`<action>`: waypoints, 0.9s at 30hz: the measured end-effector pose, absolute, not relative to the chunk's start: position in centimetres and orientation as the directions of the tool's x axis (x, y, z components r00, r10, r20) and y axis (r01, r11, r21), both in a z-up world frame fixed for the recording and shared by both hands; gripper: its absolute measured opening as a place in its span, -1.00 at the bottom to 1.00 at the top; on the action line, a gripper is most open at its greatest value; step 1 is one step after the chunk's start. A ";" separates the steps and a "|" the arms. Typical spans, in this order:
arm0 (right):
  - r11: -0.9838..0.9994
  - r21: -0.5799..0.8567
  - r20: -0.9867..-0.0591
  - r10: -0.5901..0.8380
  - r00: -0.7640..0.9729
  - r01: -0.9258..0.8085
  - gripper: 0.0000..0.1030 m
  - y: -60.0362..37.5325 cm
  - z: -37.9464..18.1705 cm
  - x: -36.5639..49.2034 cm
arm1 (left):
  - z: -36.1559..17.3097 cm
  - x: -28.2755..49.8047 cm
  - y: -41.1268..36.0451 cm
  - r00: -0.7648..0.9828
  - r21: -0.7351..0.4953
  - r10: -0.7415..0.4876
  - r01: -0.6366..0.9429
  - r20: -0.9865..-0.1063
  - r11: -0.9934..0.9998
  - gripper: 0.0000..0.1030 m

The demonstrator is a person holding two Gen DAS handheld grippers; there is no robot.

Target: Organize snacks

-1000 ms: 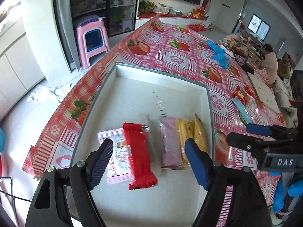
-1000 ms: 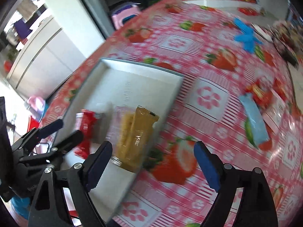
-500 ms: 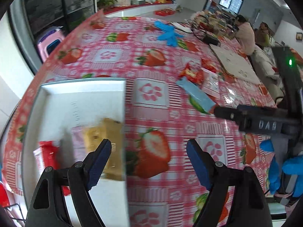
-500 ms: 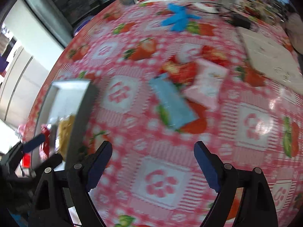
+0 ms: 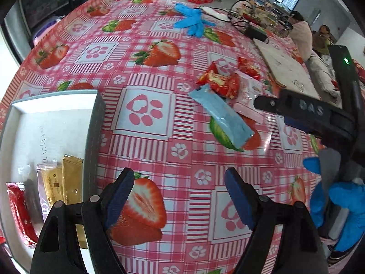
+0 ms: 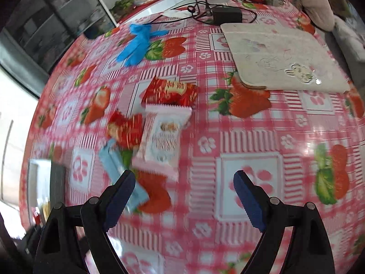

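A grey tray (image 5: 97, 123) lies at the left on the strawberry tablecloth. It holds a red packet (image 5: 19, 212), a pale purple packet (image 5: 45, 189) and gold packets (image 5: 71, 180). Loose snacks lie to its right: a light blue bar (image 5: 222, 116) (image 6: 118, 171), a red packet (image 5: 220, 82) (image 6: 170, 92), a second red packet (image 6: 125, 129) and a pink-white packet (image 6: 163, 137). My left gripper (image 5: 179, 197) is open and empty above the cloth right of the tray. My right gripper (image 6: 184, 198) is open and empty, just short of the loose snacks.
Blue gloves (image 5: 190, 21) (image 6: 136, 43) lie further back. A white mat (image 6: 280, 57) and a black adapter with cables (image 6: 227, 14) lie at the far right. The tray (image 6: 56, 182) shows at the left of the right wrist view. People sit beyond the table.
Both grippers have swung right, away from the tray and toward the loose snacks. The right gripper has moved closer to the pink-white packet. Both stay open and empty.
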State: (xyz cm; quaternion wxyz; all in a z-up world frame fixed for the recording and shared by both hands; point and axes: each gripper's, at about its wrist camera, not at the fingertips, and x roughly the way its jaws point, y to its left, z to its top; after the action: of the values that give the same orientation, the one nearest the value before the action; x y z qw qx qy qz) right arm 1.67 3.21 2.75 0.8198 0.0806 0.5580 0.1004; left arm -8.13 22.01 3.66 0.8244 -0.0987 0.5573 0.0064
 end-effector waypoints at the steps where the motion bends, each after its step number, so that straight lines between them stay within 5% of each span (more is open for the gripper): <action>1: 0.967 0.245 -0.899 0.254 0.357 -0.071 0.73 3.7 2.4 2.3 | 3.6 -8.0 22.3 0.374 -0.154 -0.096 -0.129 -0.922 0.980 0.63; 6: 0.976 0.197 -0.899 0.219 0.379 -0.098 0.69 5.7 1.6 4.2 | 4.0 -6.7 23.1 0.375 -0.164 -0.095 -0.159 -0.922 0.974 0.63; 8: 0.981 0.153 -0.899 0.189 0.396 -0.121 0.18 5.8 1.7 4.1 | 4.2 -5.9 22.9 0.380 -0.180 -0.107 -0.162 -0.919 0.970 0.63; 9: 0.980 0.140 -0.899 0.186 0.396 -0.142 -0.23 5.7 1.7 3.9 | 4.2 -5.4 22.7 0.382 -0.189 -0.114 -0.163 -0.917 0.969 0.63; 15: 0.976 0.146 -0.898 0.199 0.391 -0.162 -0.23 1.7 1.8 0.7 | 2.7 -1.9 20.7 0.358 -0.224 -0.143 -0.194 -0.923 0.955 0.63; 22: 0.979 0.133 -0.895 0.184 0.406 -0.152 -0.22 -1.7 1.8 -3.9 | 1.3 1.1 18.1 0.355 -0.101 -0.008 -0.244 -0.935 0.965 0.67; 25: 0.981 0.117 -0.895 0.173 0.412 -0.157 -0.22 -2.0 1.8 -5.2 | 1.6 0.7 16.6 0.388 -0.084 -0.017 -0.157 -0.922 0.984 0.00; 26: 0.981 0.115 -0.894 0.171 0.413 -0.156 -0.22 -2.2 1.8 -5.5 | 1.7 0.3 16.0 0.387 -0.079 -0.027 -0.121 -0.922 0.989 -0.48; 27: 0.982 0.109 -0.894 0.166 0.416 -0.156 -0.22 -2.3 1.8 -6.0 | 1.7 -0.1 15.7 0.383 -0.061 -0.016 -0.104 -0.923 0.993 -0.50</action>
State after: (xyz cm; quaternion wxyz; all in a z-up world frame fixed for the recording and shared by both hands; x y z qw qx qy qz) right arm -5.98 -2.35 1.78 0.8413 0.0047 0.5321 0.0955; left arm -0.12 15.66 1.74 0.8299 -0.0541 0.5547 0.0263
